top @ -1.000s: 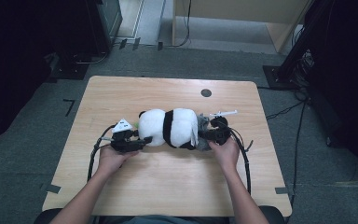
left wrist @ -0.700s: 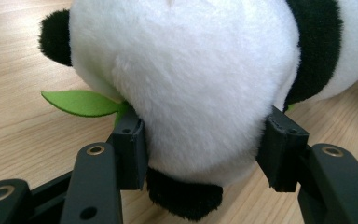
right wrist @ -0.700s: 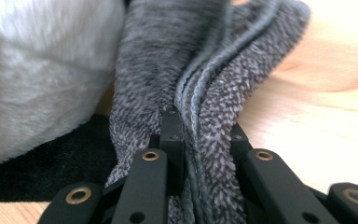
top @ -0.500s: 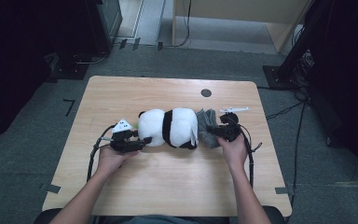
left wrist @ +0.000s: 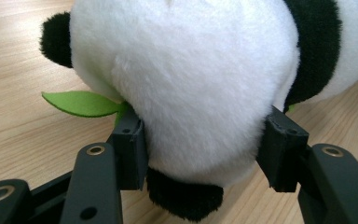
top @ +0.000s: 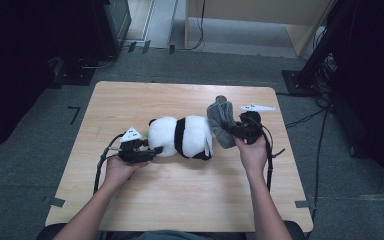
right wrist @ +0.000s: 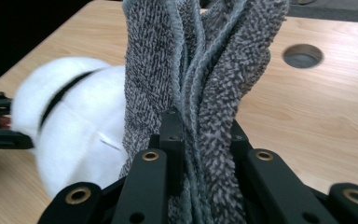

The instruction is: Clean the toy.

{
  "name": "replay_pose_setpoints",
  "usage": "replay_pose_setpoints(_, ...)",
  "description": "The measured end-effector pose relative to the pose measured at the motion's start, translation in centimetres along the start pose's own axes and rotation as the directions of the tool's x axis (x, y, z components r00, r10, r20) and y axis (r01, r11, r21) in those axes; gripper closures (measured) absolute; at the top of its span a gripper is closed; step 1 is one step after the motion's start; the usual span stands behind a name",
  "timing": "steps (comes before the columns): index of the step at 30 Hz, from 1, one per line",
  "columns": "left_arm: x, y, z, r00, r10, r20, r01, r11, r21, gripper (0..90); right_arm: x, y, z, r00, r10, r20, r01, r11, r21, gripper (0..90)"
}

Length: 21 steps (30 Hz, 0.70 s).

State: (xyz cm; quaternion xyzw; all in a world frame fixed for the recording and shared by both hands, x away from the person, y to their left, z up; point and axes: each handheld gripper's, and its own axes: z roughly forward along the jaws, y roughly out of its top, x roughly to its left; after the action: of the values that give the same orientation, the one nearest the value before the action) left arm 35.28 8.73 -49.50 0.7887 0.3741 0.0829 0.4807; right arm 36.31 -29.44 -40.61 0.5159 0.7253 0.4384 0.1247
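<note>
While left gripper (left wrist: 205, 154) jaws clamp fluffy black-white panda (top: 182, 136), right gripper (right wrist: 203, 154) jaws pinch bunched grey cloth (right wrist: 205, 60).

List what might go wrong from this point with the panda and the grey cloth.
1. The left gripper pinches only the soft plush of the panda; the fur may slip out of the jaws if the toy is tugged.
2. The right gripper clamps the bunched grey cloth near one edge, so folds could pull free.
3. The hanging cloth hangs close to the panda and could drag on it.
</note>
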Motion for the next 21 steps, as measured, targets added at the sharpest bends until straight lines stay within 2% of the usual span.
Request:
replay_pose_setpoints(5, 0.0, 0.0, 0.0, 1.0, -0.005, 0.001, 0.005, 1.0, 0.004, 43.2, 1.5, 0.4, 1.1, 0.9992, -0.027, -0.03, 0.028, 0.9996, 0.01, 77.2)
replay_pose_setpoints(8, 0.0, 0.0, 0.0, 1.0, -0.006, 0.001, 0.006, 1.0, 0.005, 43.2, 2.1, -0.1, 2.3, 0.9983, -0.057, -0.01, 0.058, 0.9974, 0.043, 77.2)
replay_pose_setpoints(17, -0.1, 0.1, 0.1, 0.9999, -0.011, 0.001, 0.011, 0.9999, -0.008, 43.3, 0.7, -1.9, 3.4, 0.9997, -0.017, -0.02, 0.017, 0.9993, 0.032, 77.3)
replay_pose_setpoints(21, -0.1, 0.1, 0.1, 0.9999, -0.016, 0.003, 0.016, 0.9998, -0.009, 43.3, 0.3, -2.5, 3.8, 0.9999, 0.002, -0.014, -0.001, 0.9984, 0.056, 77.4)
